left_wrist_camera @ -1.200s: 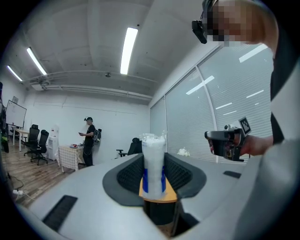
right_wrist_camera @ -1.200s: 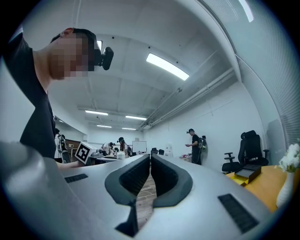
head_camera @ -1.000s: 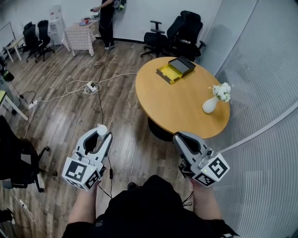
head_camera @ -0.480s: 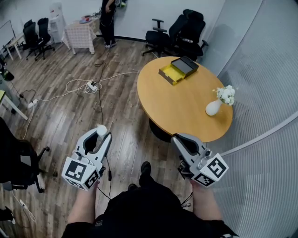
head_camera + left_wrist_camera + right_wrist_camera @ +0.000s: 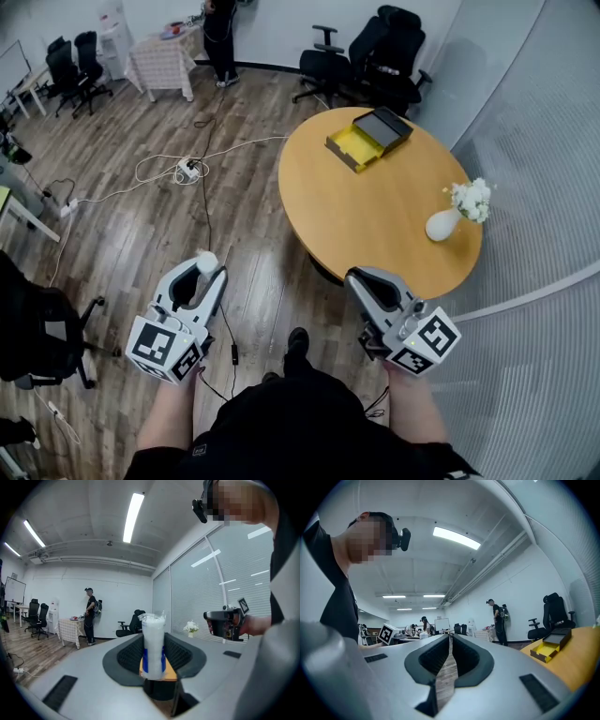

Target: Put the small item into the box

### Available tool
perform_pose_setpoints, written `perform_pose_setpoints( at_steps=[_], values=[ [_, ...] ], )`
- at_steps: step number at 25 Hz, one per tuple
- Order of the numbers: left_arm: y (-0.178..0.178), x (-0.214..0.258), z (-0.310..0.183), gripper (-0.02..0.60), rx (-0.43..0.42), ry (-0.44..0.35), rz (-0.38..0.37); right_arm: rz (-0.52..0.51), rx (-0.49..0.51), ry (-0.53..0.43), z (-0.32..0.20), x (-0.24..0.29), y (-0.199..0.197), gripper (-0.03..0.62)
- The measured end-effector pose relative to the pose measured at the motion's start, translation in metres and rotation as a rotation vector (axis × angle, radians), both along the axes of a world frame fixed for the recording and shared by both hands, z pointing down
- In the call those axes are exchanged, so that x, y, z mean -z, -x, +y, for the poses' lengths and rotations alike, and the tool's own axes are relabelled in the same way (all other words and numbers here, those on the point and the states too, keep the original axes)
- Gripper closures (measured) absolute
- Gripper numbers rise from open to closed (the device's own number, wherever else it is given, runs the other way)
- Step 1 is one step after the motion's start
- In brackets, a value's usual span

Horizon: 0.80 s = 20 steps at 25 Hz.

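"Starting with what is cut off or unclear: what cannot be made out?"

"The small item [image 5: 153, 644] is seen in the head view only as a white tip at the fingertips of the left gripper [image 5: 203, 269]. In the left gripper view it is shown as a white packet with a blue band, stood upright and clamped between the jaws. Its print cannot be read. The person [image 5: 220, 23] at 11 o'clock is cut off by the top edge."

"And the right gripper [image 5: 361, 279]?"

"Its jaws are drawn together with only a slit left, and nothing is held between them."

"How is the room laid out?"

"A wood-plank floor [image 5: 131, 225] is seen, with a round wooden table [image 5: 375, 234] at 1 o'clock and a ribbed glass partition [image 5: 544, 169] curving past at 3 o'clock. The box [image 5: 367, 139] is set at the table's 12 o'clock edge: a yellow tray with a dark part beside it. Whether that part is a lid cannot be told. A white vase [image 5: 441, 225] of white flowers is stood near the table's 3 o'clock edge, well apart from the box."

"What else is placed around?"

"Black office chairs [image 5: 375, 61] are grouped beyond the table at 12 o'clock. A cloth-covered side table [image 5: 164, 61] is placed beside the person, and a power strip [image 5: 188, 170] with loose cables is left on the floor at 11 o'clock. The table's near rim is overlapped by the right gripper's tip in the head view."
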<state>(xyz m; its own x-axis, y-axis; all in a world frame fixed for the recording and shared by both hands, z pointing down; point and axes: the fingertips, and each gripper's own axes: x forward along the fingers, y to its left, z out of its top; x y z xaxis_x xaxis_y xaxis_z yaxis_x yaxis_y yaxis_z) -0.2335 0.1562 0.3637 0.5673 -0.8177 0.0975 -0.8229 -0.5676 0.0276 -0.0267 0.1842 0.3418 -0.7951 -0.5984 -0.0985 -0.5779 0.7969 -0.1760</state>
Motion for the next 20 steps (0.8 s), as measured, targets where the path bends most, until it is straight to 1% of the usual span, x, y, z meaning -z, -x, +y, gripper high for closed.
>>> perform_pose_setpoints(
  at_steps=[6, 14, 17, 20],
  values=[
    [-0.013, 0.002, -0.050, 0.443, 0.004, 0.009, -0.013, -0.016, 0.010, 0.012, -0.051, -0.002, -0.013, 0.554],
    [-0.051, 0.019, -0.105, 0.443, 0.002, -0.009, -0.023, -0.050, 0.012, -0.004, -0.106, 0.007, -0.053, 0.554],
    [-0.065, 0.027, -0.121, 0.443, 0.003, -0.024, -0.031, -0.065, 0.008, -0.015, -0.122, 0.011, -0.070, 0.554],
    [-0.071, 0.037, -0.134, 0.443, 0.025, -0.051, -0.036, -0.072, 0.009, -0.032, -0.133, 0.016, -0.085, 0.554]
  ],
)
